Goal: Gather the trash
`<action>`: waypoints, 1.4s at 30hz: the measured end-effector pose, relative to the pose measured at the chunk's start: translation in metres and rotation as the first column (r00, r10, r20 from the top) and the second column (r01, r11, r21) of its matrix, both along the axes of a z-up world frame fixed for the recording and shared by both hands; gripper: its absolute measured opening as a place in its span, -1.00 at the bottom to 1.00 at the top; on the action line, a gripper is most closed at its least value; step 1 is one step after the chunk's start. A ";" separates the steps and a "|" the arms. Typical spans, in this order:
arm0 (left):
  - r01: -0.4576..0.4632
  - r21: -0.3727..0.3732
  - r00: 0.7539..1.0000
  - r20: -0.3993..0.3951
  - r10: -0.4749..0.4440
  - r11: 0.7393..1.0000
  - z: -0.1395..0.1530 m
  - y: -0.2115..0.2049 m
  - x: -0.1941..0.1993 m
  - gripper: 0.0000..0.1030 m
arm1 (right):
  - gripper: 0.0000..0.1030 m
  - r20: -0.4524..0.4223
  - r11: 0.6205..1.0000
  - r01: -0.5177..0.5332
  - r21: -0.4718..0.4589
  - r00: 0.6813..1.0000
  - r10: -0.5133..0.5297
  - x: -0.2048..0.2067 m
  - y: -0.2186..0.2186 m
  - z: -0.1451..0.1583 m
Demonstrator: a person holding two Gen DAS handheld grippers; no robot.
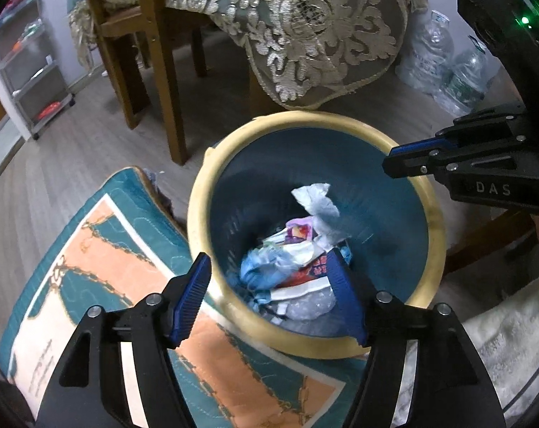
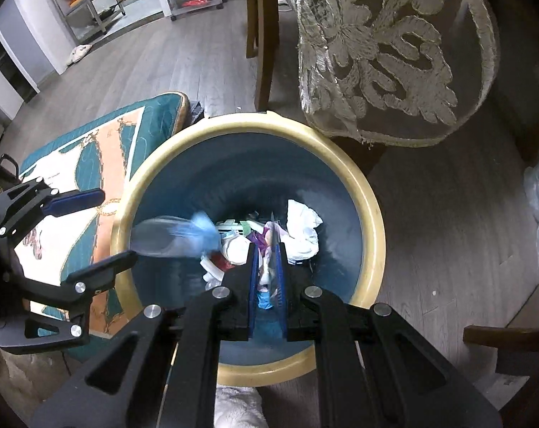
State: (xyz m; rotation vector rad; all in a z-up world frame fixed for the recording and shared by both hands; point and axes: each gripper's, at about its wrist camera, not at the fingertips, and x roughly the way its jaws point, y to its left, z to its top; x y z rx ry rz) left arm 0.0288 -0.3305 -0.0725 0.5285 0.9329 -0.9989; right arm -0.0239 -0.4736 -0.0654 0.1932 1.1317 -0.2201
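Two handheld grippers hang over a trash bin point(image 1: 434, 214), cream-rimmed and blue inside, which fills the centre of both wrist views and stands on a grey wood floor point(image 2: 184, 67).

The left gripper point(image 1: 269, 299) at the bottom centre of its own view has its blue pads spread wide with nothing between them; one pad lies over the bin's near rim, the other over the heap inside. In the right wrist view a motion-blurred clear plastic bottle point(image 2: 169, 237) with a blue end appears in the left half of the bin's mouth, just beside the left gripper's fingers and seemingly in mid-fall, its long axis running left to right across the frame.

The right gripper point(image 2: 267, 267), bottom centre of its view, has its pads nearly together over the bin's middle; a thin, pale, purplish scrap point(image 2: 268, 249) shows in the slit between them, though whether it is pinched or merely lies in the heap below cannot be told.

The collected trash, white crumpled paper point(image 2: 305, 230) and printed wrappers point(image 1: 307, 267), lies at the bottom of the bin directly under both grippers. The right gripper sits nearer the bin's centre, so anything it lets go would likely fall straight down. Clear empty bottles point(image 1: 444, 60) stand on the floor at the upper right of the left view, beyond the bin and nearer the right gripper.
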 end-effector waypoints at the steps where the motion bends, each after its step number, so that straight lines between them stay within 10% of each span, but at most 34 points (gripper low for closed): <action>1: -0.003 0.000 1.000 0.002 0.003 1.000 0.001 0.002 0.001 0.35 | -0.80 0.003 1.000 0.003 -0.001 1.000 -0.003 0.000 0.000 0.002; 12: -0.156 -0.072 0.987 0.026 0.158 0.985 0.060 0.083 -0.001 0.63 | 0.52 0.092 0.989 0.148 0.013 0.985 -0.148 -0.022 0.045 0.036; 18: -0.231 -0.100 0.968 0.079 0.239 0.968 0.090 0.130 -0.018 0.80 | 0.84 0.148 0.954 0.292 0.067 0.943 -0.299 -0.057 0.085 0.038; 32: -0.396 -0.045 0.911 0.102 0.399 0.917 0.064 0.146 -0.011 0.88 | 0.89 0.201 0.912 0.409 -0.040 0.897 -0.393 -0.092 0.108 0.028; 42: -0.352 -0.044 0.925 0.136 0.355 0.935 0.058 0.134 -0.017 0.89 | 0.89 0.185 0.917 0.395 -0.056 0.907 -0.379 -0.089 0.108 0.020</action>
